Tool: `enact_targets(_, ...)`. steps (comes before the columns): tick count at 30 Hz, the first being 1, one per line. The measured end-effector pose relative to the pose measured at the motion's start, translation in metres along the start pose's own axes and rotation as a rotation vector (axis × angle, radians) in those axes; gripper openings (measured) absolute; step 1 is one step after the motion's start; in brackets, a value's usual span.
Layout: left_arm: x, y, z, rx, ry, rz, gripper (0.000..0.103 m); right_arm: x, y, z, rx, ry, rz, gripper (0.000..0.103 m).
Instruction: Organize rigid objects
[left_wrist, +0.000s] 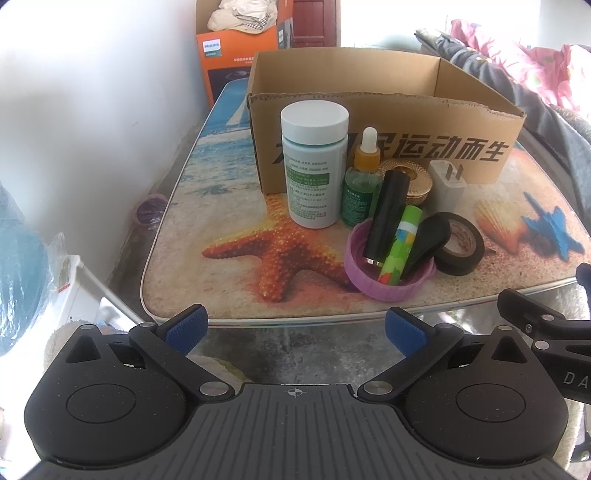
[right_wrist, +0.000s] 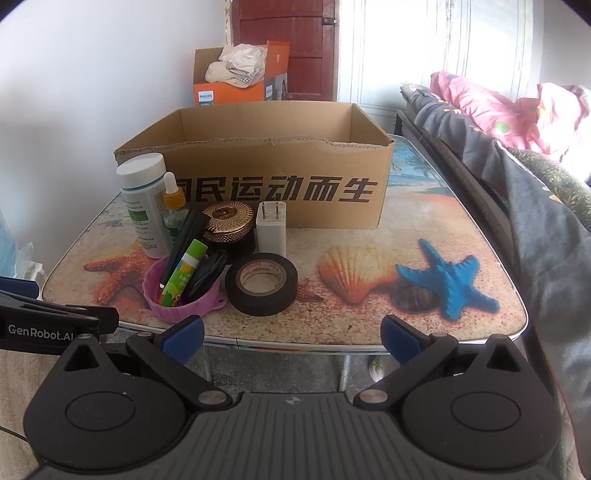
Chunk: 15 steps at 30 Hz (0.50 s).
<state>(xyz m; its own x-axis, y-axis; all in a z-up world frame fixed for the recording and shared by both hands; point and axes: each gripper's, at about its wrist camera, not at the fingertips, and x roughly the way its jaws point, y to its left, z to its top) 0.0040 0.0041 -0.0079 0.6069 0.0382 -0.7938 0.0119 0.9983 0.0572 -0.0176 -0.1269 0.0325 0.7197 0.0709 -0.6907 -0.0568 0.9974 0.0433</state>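
An open cardboard box (left_wrist: 388, 147) (right_wrist: 258, 177) stands at the back of the table. In front of it cluster a white pill bottle (left_wrist: 314, 166) (right_wrist: 144, 203), a dropper bottle (left_wrist: 364, 177) (right_wrist: 173, 203), a gold-lidded jar (left_wrist: 410, 181) (right_wrist: 227, 225), a white plug (left_wrist: 447, 184) (right_wrist: 271, 229), a roll of black tape (left_wrist: 461, 243) (right_wrist: 262, 284) and a purple lid (left_wrist: 384, 280) (right_wrist: 181, 295) holding a black tube (left_wrist: 386, 218), a green stick (left_wrist: 400, 243) (right_wrist: 183, 273) and a black piece. My left gripper (left_wrist: 295, 328) and right gripper (right_wrist: 291, 334) both hang open before the table's front edge, holding nothing.
The table (right_wrist: 480, 325) has a beach-print top with a metal rim. A white wall is at the left, bedding (right_wrist: 535, 177) crowds the right side. An orange box (right_wrist: 236, 81) stands behind. The right half of the tabletop holds only printed shells and starfish.
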Motion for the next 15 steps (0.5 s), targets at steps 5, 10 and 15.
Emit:
enact_targets(5,0.0002,0.0012,-0.0007,-0.003,0.002,0.003,0.103,-0.0008,0.0005,0.0001,0.000,-0.001,0.003,0.103)
enact_targets(10,0.0010,0.0011,-0.0009,-0.002,0.006,0.006,0.103,-0.0021,0.0020,-0.0001,-0.004,-0.004,0.004,0.103)
enact_targets(15,0.0011,0.0011,-0.0012,-0.002,0.006,0.007,0.103,-0.0019,0.0024,-0.0001,-0.007,-0.006,0.004,0.103)
